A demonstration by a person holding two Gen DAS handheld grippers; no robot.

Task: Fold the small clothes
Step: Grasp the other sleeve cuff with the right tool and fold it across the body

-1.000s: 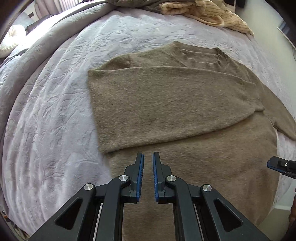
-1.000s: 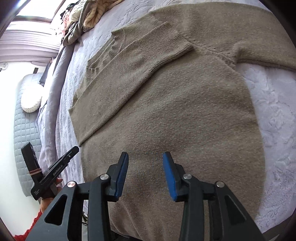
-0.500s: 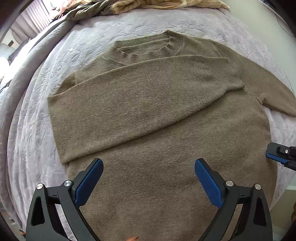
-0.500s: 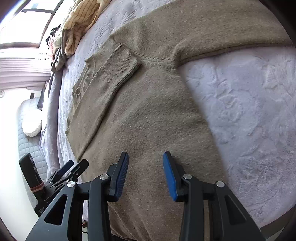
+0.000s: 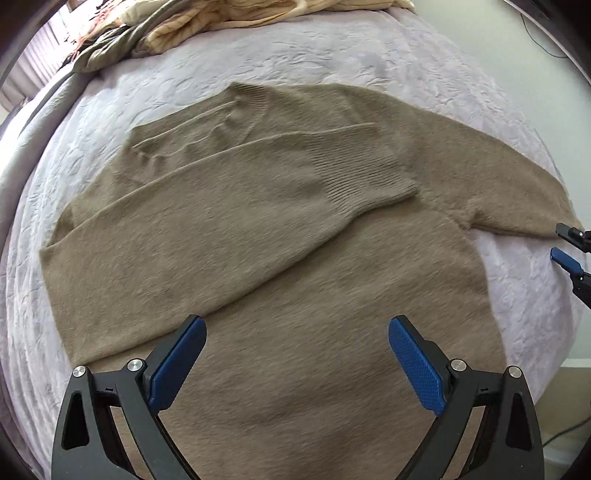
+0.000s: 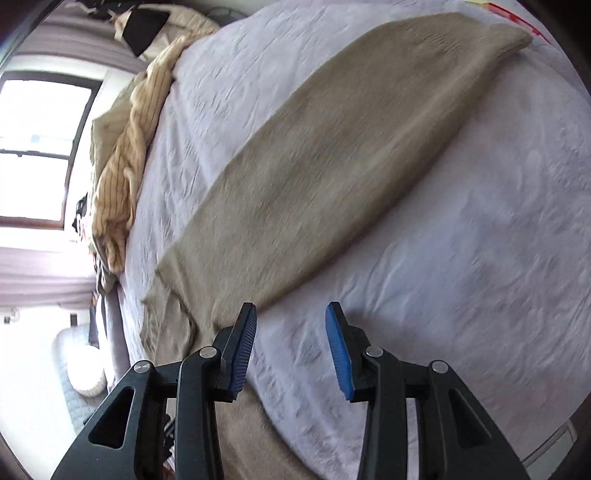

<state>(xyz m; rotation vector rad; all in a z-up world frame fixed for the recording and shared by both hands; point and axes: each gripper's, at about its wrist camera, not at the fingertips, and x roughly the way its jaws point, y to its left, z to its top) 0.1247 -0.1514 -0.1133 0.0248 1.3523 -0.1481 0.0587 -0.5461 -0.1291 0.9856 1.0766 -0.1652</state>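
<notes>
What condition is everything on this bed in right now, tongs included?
Sweater: flat on the bedspread, unfinished.
Folded sleeve: laid across the chest.
Other sleeve: stretched out straight, unfolded.
Clothes pile: crumpled at the far edge.
Left tongs: wide open, empty, above the sweater.
Right tongs: partly open, empty, beside the outstretched sleeve.

Home bedroom: quilted bedspread [image 5: 332,55], window [image 6: 37,147], probably pillow [image 6: 85,373]
</notes>
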